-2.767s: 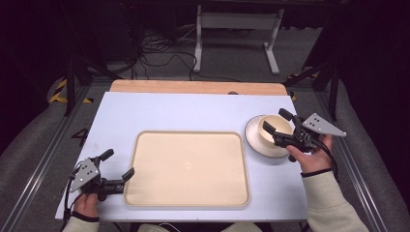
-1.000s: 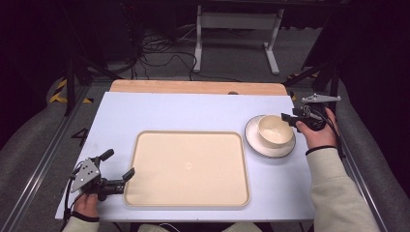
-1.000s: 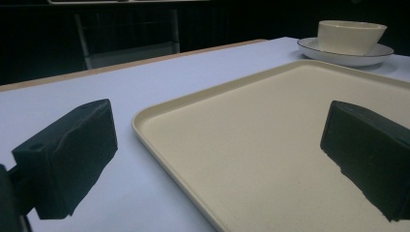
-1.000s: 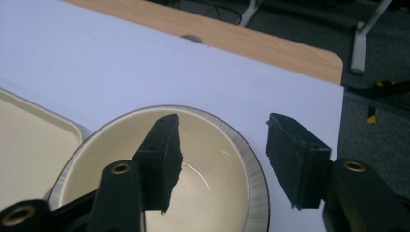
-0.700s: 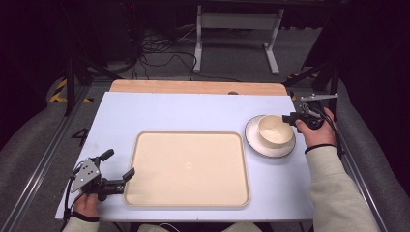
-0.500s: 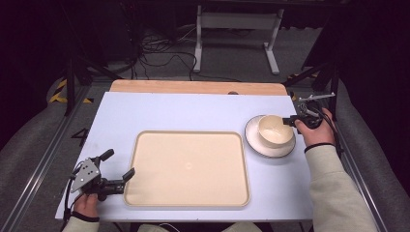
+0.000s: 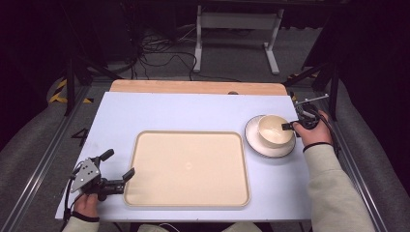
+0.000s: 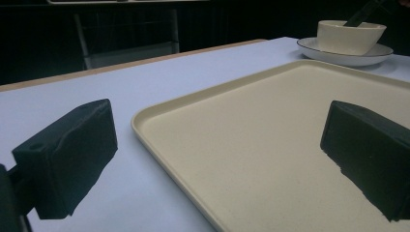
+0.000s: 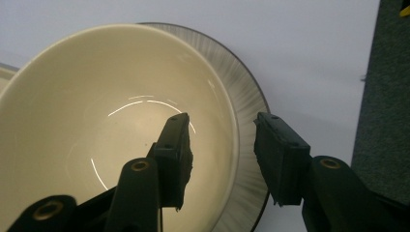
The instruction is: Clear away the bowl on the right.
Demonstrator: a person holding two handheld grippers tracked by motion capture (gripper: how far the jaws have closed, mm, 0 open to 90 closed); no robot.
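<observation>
A cream bowl [image 7: 273,129] stands on a white plate [image 7: 256,145] at the table's right. My right gripper [image 7: 290,126] is open and straddles the bowl's right rim. In the right gripper view, one jaw hangs inside the bowl [image 9: 96,121], the other outside over the plate [image 9: 241,96], and the gripper [image 9: 227,145] has a gap on both sides of the rim. My left gripper [image 7: 118,163] rests open at the front left corner of the beige tray [image 7: 188,166]. In the left gripper view, the gripper [image 8: 220,159] has only the tray [image 8: 270,121] between its jaws.
The bare beige tray takes up the middle of the pale blue table [image 7: 169,111]. A wooden strip [image 7: 193,87] runs along the far edge. The plate sits close to the table's right edge. Metal rails flank both sides.
My right gripper has moved left from the table's right edge, and its jaws now stand on either side of the bowl's rim. The left gripper has stayed where it was.
</observation>
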